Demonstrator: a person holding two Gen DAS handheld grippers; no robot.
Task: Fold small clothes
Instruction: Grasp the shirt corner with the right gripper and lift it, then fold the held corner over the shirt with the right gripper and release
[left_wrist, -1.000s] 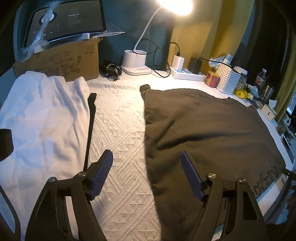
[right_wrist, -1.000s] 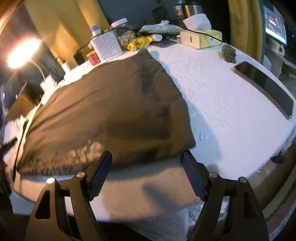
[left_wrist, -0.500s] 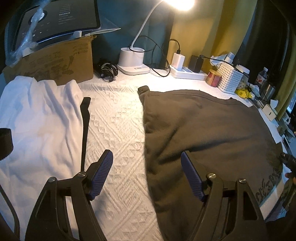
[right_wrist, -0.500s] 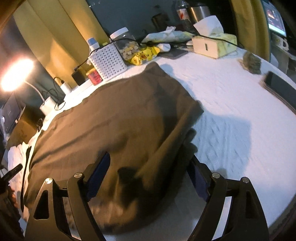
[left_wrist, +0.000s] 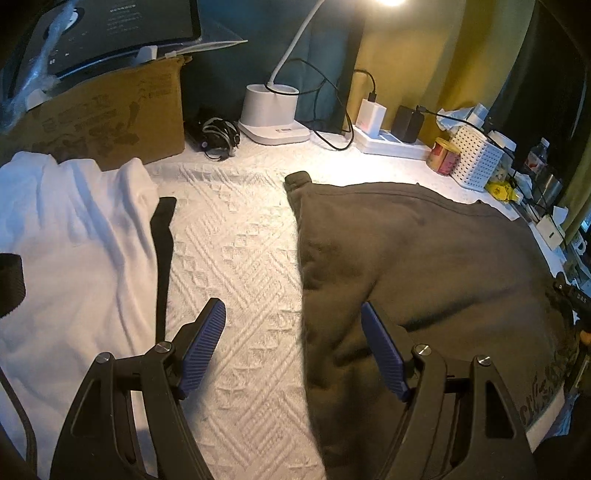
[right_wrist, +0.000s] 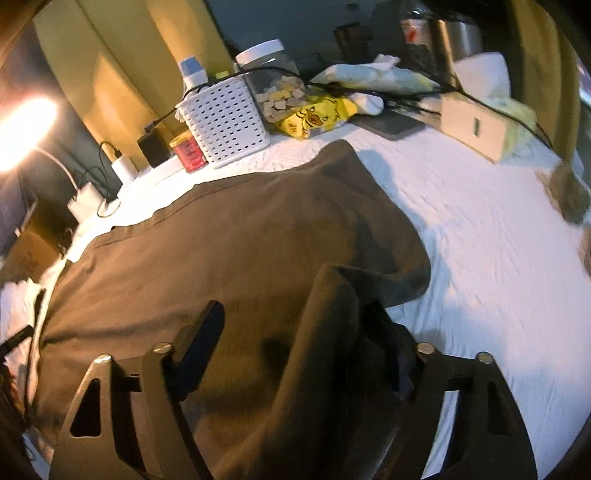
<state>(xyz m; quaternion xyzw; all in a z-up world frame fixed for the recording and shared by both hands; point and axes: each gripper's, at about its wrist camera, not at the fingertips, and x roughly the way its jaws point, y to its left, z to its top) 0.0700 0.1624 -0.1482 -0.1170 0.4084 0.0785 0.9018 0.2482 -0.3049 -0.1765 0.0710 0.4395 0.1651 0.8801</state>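
Note:
A dark brown garment (left_wrist: 424, 266) lies spread on the white textured cover (left_wrist: 236, 266). My left gripper (left_wrist: 293, 347) is open and empty, low over the cover at the garment's left edge. In the right wrist view the garment (right_wrist: 207, 251) has its right edge bunched up into a raised fold (right_wrist: 332, 317) standing between my right gripper's (right_wrist: 295, 343) wide-apart fingers. The fold leans against and partly hides the right finger (right_wrist: 391, 354). The right gripper also shows at the far right of the left wrist view (left_wrist: 572, 295).
A white garment (left_wrist: 74, 258) with a black strap (left_wrist: 162, 251) lies left. At the back stand a cardboard box (left_wrist: 103, 114), lamp base (left_wrist: 271, 110), power strip (left_wrist: 391, 142), red tin (left_wrist: 441, 157) and white basket (right_wrist: 225, 118). A tissue box (right_wrist: 476, 125) sits right.
My right gripper has pushed forward under the brown garment's right edge, lifting it into a fold between the fingers. The left gripper has dipped slightly lower and stayed open.

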